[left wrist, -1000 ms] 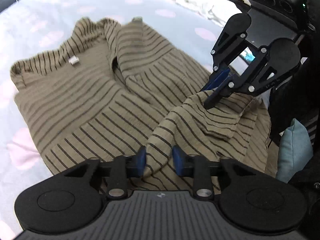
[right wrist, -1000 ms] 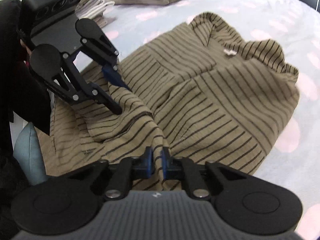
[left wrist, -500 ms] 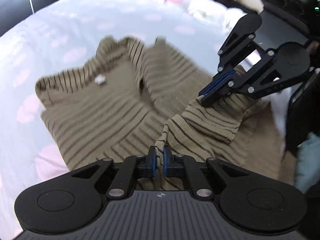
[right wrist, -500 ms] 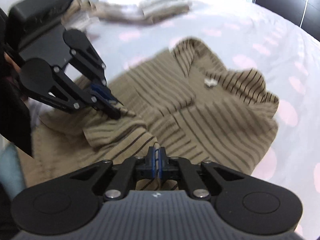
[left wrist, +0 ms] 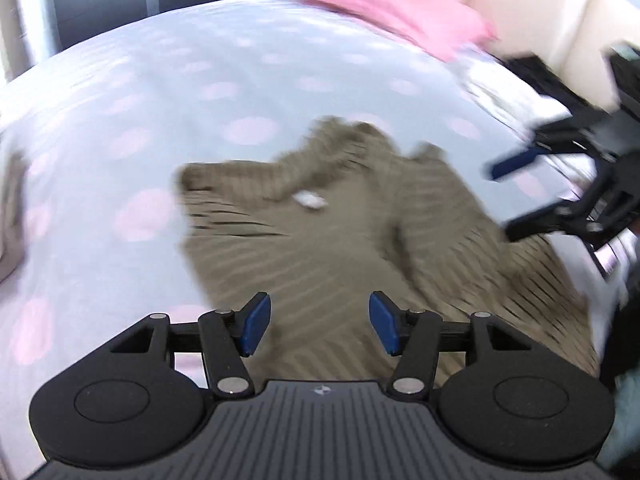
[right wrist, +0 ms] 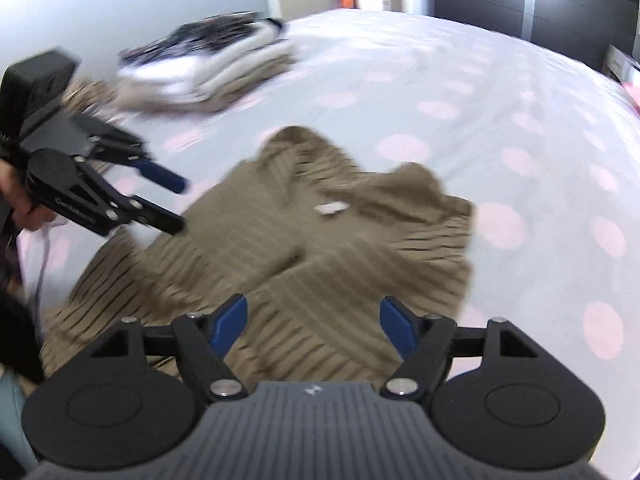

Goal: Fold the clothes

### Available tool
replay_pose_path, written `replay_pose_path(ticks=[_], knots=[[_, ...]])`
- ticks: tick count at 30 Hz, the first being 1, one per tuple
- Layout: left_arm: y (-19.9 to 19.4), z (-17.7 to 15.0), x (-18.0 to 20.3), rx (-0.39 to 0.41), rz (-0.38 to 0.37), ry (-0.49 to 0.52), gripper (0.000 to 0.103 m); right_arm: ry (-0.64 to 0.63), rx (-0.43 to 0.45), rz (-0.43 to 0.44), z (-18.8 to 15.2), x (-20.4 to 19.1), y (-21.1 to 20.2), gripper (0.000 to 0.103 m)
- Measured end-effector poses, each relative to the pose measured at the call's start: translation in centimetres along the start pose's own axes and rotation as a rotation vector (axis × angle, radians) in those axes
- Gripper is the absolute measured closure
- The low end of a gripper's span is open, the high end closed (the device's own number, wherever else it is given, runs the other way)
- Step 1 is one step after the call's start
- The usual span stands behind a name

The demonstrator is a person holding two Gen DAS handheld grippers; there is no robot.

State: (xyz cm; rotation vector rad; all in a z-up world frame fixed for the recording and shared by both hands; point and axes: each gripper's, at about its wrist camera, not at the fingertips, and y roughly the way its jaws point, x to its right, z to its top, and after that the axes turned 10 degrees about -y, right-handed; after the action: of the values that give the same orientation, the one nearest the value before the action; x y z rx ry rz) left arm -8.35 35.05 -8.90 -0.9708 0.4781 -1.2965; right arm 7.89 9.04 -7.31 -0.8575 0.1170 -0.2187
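The left gripper is hanging with its jaws spread wide and gripping nothing, and the right gripper is likewise gaping wide and empty. The striped brown shirt is lying blurred on the spotted bedsheet, filling the middle of both views, its white neck label sitting toward 12 o'clock of the cloth. Only the left wrist view is showing the pink pillow at 1 o'clock; there the right gripper is poking in at 3 o'clock. Only the right wrist view is showing the stack of folded clothes at 11 o'clock, with the left gripper reaching in at 9 o'clock.
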Motion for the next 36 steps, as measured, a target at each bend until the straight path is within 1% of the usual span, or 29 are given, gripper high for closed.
replay_pose_path(ticks=[2, 3, 7, 10, 13, 16, 18, 21, 23, 24, 25, 26, 27, 28, 29, 30, 31, 33, 36], knots=[[1.2, 1.2, -2.1, -0.014, 0.012, -0.078, 0.05, 0.069, -0.018, -0.041, 0.1, 2.0, 0.3, 0.027], [2.0, 1.9, -3.1, -0.025, 0.013, -0.109, 0.05, 0.111, -0.027, -0.048, 0.0, 3.2, 0.4, 0.027], [4.7, 3.0, -5.5, -0.045, 0.039, -0.17, 0.05, 0.294, -0.046, -0.028, -0.5, 7.7, 2.8, 0.027], [6.6, 3.6, -6.5, -0.049, 0.025, -0.204, 0.05, 0.36, -0.061, -0.013, -0.7, 9.4, 5.0, 0.027], [8.3, 4.0, -6.8, -0.055, 0.028, -0.2, 0.049, 0.387, -0.085, -0.007, -0.6, 10.4, 7.3, 0.028], [8.9, 4.0, -7.1, -0.035, 0.02, -0.19, 0.05, 0.389, -0.088, -0.006, -0.6, 10.7, 8.9, 0.029], [9.1, 3.9, -7.2, -0.016, 0.011, -0.184, 0.049, 0.367, -0.078, -0.013, -0.5, 10.7, 9.4, 0.03], [9.2, 3.9, -7.0, 0.008, 0.016, -0.168, 0.049, 0.298, -0.085, -0.046, -0.3, 10.0, 10.2, 0.038], [9.4, 3.9, -6.6, 0.022, 0.027, -0.157, 0.049, 0.255, -0.089, -0.074, 0.1, 9.6, 10.5, 0.046], [9.4, 3.9, -6.4, 0.029, 0.033, -0.151, 0.049, 0.238, -0.089, -0.087, 0.3, 9.5, 10.7, 0.052], [9.5, 4.0, -6.2, 0.036, 0.038, -0.146, 0.051, 0.231, -0.089, -0.097, 0.5, 9.4, 10.8, 0.06], [9.6, 4.0, -6.0, 0.043, 0.044, -0.14, 0.056, 0.223, -0.088, -0.104, 0.7, 9.2, 10.7, 0.066], [9.7, 4.0, -5.9, 0.049, 0.05, -0.135, 0.064, 0.216, -0.088, -0.11, 0.9, 9.0, 10.7, 0.081], [9.7, 4.1, -5.7, 0.056, 0.055, -0.129, 0.069, 0.208, -0.088, -0.117, 1.2, 8.8, 10.6, 0.09], [9.6, 4.2, -5.5, 0.059, 0.06, -0.129, 0.084, 0.2, -0.088, -0.124, 1.4, 8.6, 10.6, 0.092], [9.4, 4.3, -5.3, 0.06, 0.063, -0.131, 0.096, 0.184, -0.09, -0.136, 1.6, 8.2, 10.4, 0.093], [9.2, 4.5, -5.2, 0.061, 0.067, -0.133, 0.097, 0.169, -0.092, -0.148, 1.9, 7.9, 10.2, 0.094], [8.0, 4.6, -4.5, 0.083, 0.067, -0.105, 0.099, 0.167, -0.076, -0.153, 2.2, 7.6, 9.2, 0.095], [5.3, 4.8, -3.7, 0.125, 0.039, -0.081, 0.099, 0.164, -0.039, -0.155, 2.8, 7.3, 6.8, 0.095]])
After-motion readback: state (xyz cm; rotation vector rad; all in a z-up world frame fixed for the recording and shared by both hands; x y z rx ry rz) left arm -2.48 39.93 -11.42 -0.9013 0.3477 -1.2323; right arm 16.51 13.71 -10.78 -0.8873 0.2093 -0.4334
